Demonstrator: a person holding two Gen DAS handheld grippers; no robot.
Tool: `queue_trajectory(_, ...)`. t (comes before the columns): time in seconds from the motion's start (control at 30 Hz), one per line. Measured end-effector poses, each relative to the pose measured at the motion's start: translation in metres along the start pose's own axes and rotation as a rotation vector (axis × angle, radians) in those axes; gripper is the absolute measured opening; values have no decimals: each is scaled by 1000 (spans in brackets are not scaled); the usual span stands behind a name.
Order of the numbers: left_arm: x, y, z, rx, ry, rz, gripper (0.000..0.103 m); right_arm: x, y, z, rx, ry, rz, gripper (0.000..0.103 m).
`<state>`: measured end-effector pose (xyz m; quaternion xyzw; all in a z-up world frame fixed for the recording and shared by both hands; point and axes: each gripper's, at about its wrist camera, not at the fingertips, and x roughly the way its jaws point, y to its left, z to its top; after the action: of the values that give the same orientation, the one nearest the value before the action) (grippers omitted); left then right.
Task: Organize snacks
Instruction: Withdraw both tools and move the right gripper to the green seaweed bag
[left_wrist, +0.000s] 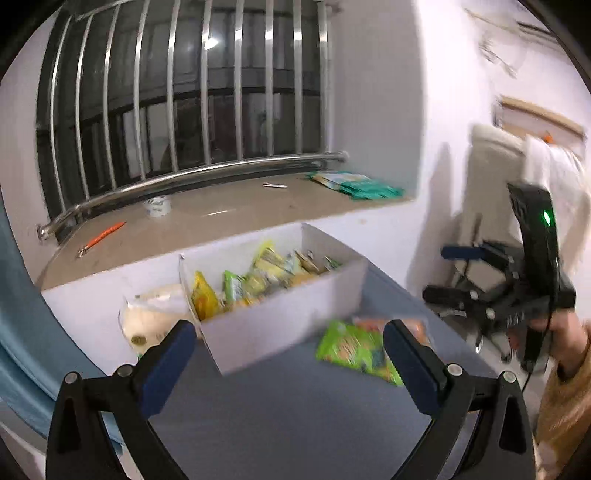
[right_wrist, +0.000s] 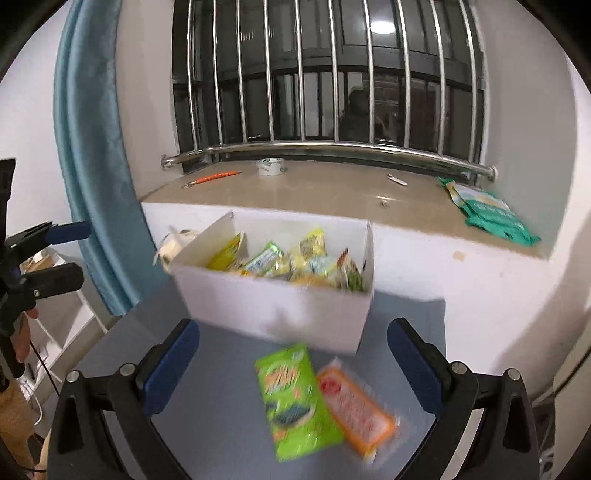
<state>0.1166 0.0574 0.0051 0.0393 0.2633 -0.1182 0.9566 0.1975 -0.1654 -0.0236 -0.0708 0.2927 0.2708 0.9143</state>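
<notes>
A white box (left_wrist: 280, 325) (right_wrist: 280, 310) full of yellow and green snack packets (left_wrist: 258, 280) (right_wrist: 288, 262) stands on the grey table (left_wrist: 288, 417) (right_wrist: 214, 406). A green snack packet (right_wrist: 295, 398) (left_wrist: 354, 350) and an orange packet (right_wrist: 354, 406) (left_wrist: 417, 328) lie on the table in front of the box. My left gripper (left_wrist: 288, 365) is open and empty, held above the table before the box. My right gripper (right_wrist: 291, 365) is open and empty above the two loose packets; it also shows in the left wrist view (left_wrist: 458, 273).
A white bag (left_wrist: 151, 317) (right_wrist: 177, 243) lies behind the box's left side. The window sill (right_wrist: 325, 192) holds a tape roll (right_wrist: 271, 166), an orange tool (right_wrist: 214, 178) and green packets (right_wrist: 487, 214). A blue curtain (right_wrist: 92, 147) hangs at the left.
</notes>
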Motion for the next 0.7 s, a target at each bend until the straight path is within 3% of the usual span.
queue_trajectory(0.13,-22,-22,-41,-2,15,15,103,-30,11,-40,-8,-3,-1,103)
queue_trajectory(0.37,-36,-35,-80,-112,31,-54,103,-44,30,-92,6,30,17,103)
queue_trajectory(0.7,-37,-29,-91,-157,59,-35,103,18,31,-99,-35,147,-32,103)
